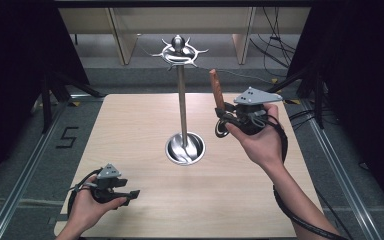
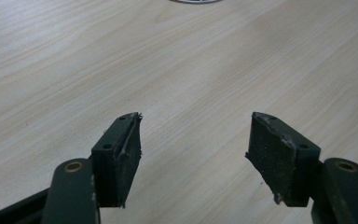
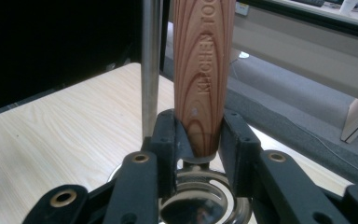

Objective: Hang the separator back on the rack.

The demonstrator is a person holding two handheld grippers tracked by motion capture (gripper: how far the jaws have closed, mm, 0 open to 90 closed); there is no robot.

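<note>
The right gripper [image 1: 225, 119] is held up over the right half of the wooden table [image 1: 240, 200], to the right of the steel utensil stand [image 1: 182, 100], and its jaws are clamped on a kitchen tool with a wooden handle [image 1: 216, 89]. In the high view the handle rises upright, slightly tilted, from the gripper's jaws, with its top end near the level of the stand's hook ring [image 1: 180, 51] but apart from it. In the right gripper view the wooden handle [image 3: 204, 70] stands straight up between the two black pads, which press on its lower end from both sides; the words printed on the wood run along its length. Just below the pads a metal neck joins the handle to a shiny round metal part [image 3: 200, 200], low between the jaw arms; what kind of tool head it is cannot be told. The stand's pole [image 3: 151, 65] runs upright just beside the handle, on its left in that view, not touching it.

The left gripper [image 1: 130, 195] rests low near the table's front left corner, well apart from the tool. In the left gripper view its jaws stand wide with bare tabletop [image 2: 191, 70] between them
</note>
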